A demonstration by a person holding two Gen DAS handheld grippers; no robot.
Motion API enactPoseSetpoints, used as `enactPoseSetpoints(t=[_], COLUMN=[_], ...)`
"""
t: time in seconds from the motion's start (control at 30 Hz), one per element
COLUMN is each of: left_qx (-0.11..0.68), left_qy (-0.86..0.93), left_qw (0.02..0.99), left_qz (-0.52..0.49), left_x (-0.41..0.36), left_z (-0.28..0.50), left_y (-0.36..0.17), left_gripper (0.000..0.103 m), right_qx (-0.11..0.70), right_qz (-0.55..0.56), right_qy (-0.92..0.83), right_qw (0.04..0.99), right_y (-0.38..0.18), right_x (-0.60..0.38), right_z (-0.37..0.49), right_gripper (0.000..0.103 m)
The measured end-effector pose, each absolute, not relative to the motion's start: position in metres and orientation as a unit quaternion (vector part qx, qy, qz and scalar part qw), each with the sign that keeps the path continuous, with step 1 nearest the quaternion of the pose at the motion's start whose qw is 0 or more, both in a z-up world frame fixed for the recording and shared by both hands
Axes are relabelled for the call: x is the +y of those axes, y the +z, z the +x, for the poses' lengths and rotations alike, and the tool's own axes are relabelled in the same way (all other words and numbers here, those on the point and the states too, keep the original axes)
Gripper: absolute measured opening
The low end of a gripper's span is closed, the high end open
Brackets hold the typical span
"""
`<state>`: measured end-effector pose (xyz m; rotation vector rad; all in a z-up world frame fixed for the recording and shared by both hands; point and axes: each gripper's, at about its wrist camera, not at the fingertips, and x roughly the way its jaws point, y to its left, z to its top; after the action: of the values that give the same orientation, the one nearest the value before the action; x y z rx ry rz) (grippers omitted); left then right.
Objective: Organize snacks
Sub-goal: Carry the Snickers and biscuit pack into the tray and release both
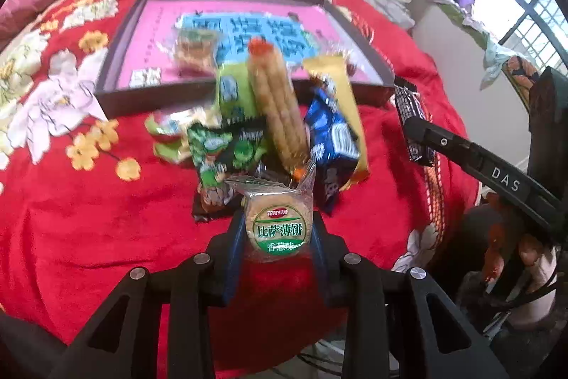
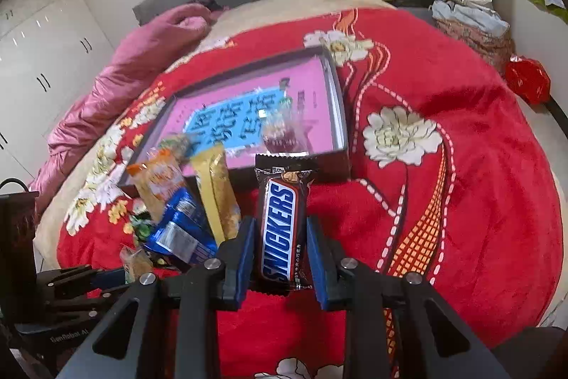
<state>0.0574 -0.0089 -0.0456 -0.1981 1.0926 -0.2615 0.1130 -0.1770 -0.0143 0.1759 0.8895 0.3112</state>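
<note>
The left tongs (image 1: 278, 229) squeeze a round cracker in a clear wrapper with a green label (image 1: 278, 226). The right tongs (image 2: 280, 249) squeeze a brown Snickers bar (image 2: 280, 229). Both snacks are held above the red flowery blanket (image 1: 106, 219) on the bed. A pile of bright snack packets (image 1: 269, 123) lies at 12 o'clock from the cracker. Behind it sits a flat dark box with a pink bottom (image 1: 149, 38).

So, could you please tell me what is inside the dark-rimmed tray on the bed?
The dark-rimmed tray holds one clear-wrapped snack on its pink and blue printed liner. The heaped packets in front hide its near right part.
</note>
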Motion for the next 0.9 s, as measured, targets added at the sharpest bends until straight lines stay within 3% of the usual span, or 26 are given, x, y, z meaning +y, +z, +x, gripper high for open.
enactPoseSetpoints(t=[0.9], left_qx=[0.440], left_qy=[-0.046], left_qw=[0.890], left_qz=[-0.111], left_x=[0.041], left_z=[0.083], left_y=[0.001], left_gripper=[0.035], right_qx=[0.348], right_qz=[0.088], right_qy=[0.158], right_qw=[0.920], right_y=[0.015], right_x=[-0.190], right_z=[0.124], right_gripper=[0.029])
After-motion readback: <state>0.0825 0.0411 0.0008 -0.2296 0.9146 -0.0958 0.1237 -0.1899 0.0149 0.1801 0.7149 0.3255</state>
